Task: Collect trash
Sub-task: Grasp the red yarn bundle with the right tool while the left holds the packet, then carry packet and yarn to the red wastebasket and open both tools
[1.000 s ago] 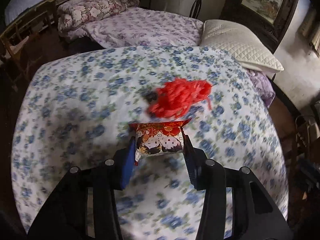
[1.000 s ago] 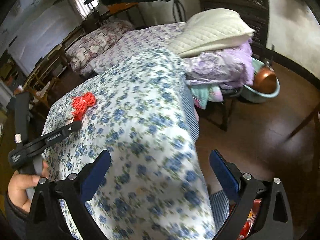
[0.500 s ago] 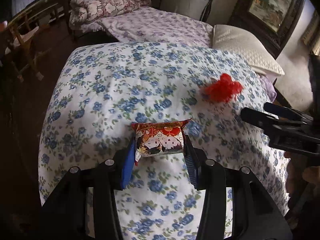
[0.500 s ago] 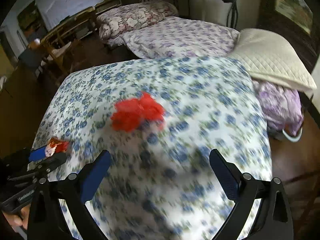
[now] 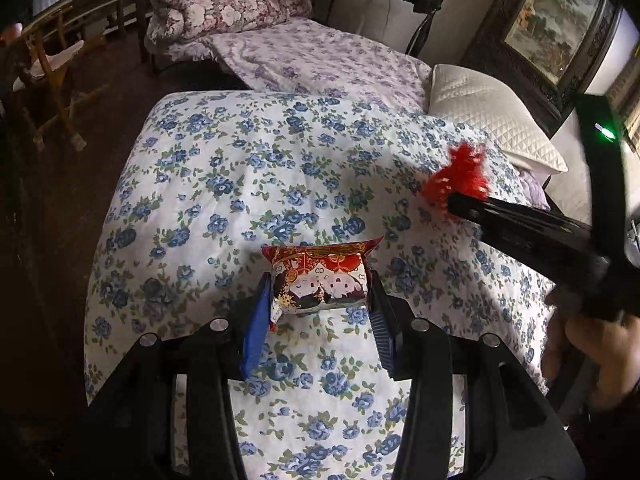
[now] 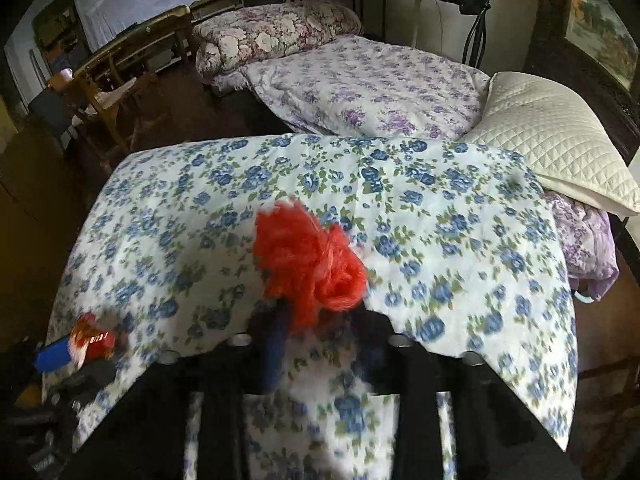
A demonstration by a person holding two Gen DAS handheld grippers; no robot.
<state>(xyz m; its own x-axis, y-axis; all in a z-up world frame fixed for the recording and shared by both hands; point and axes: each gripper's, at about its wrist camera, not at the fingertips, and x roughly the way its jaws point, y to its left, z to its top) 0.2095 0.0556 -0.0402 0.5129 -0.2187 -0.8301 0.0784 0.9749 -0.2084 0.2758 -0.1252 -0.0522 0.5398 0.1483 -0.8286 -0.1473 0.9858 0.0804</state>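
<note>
**Both trash pieces at the tongs, no bin in sight**

Left wrist view: left tongs [image 5: 320,304] are clamping the snack packet [image 5: 319,280], holding it just above the floral bed cover [image 5: 224,184]. So the packet is collected. Right tongs [image 5: 452,200] are reaching in from the right edge, tip at the red mesh wad [image 5: 458,178]; a hand [image 5: 592,344] is gripping their handle. No bin or bag is showing, so drop-off looks still to do.

Right wrist view: right tongs [image 6: 320,320] are closing, blurred, with the wad [image 6: 310,268] between them. Whether the pads are pressing on it yet, cannot tell. The wad is sitting right at the tips, over the cover [image 6: 460,240]. Packet [image 6: 92,340] is showing at lower left.

Versus a second ago: right tongs were wide apart, aimed at the bed's edge and floor, wad far off to the left; now they are swung onto it and narrowing. Left tongs are gripping the packet the same way, and the wad is now sitting further right in their view.
</note>
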